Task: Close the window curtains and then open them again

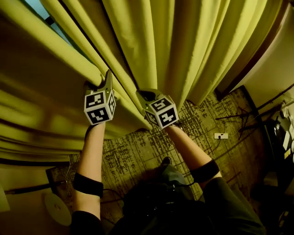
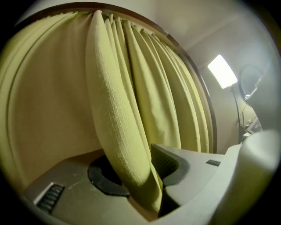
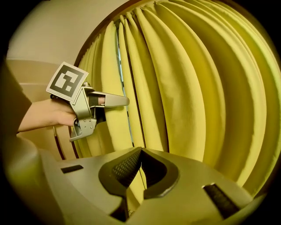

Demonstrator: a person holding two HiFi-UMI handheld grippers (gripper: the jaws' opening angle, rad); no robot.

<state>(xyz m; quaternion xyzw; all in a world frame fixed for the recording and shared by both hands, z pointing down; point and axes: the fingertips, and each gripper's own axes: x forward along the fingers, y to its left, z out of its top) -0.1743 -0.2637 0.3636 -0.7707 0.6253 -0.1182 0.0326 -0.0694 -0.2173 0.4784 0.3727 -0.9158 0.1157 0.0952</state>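
Yellow-green curtains [image 1: 183, 46] hang in deep folds across the window, with a thin strip of glass [image 1: 39, 7] showing at the top left. My left gripper [image 1: 107, 77] is up against the left panel's edge. In the left gripper view a thick rounded fold [image 2: 114, 110] lies between the parted jaws of the left gripper [image 2: 131, 171] and does not look squeezed. My right gripper [image 1: 145, 95] is at the right panel's edge; in its own view the right gripper [image 3: 139, 169] has its pads pinched together on a thin strip of curtain fabric [image 3: 137, 186]. The left gripper [image 3: 109, 101] shows there too, beside a narrow gap.
Below is a patterned floor [image 1: 138, 151] with a white socket block [image 1: 221, 136] and cables [image 1: 257, 110] at the right. A white round object [image 1: 57, 209] lies at the lower left. A bright light panel [image 2: 222, 71] stands to the right of the curtains.
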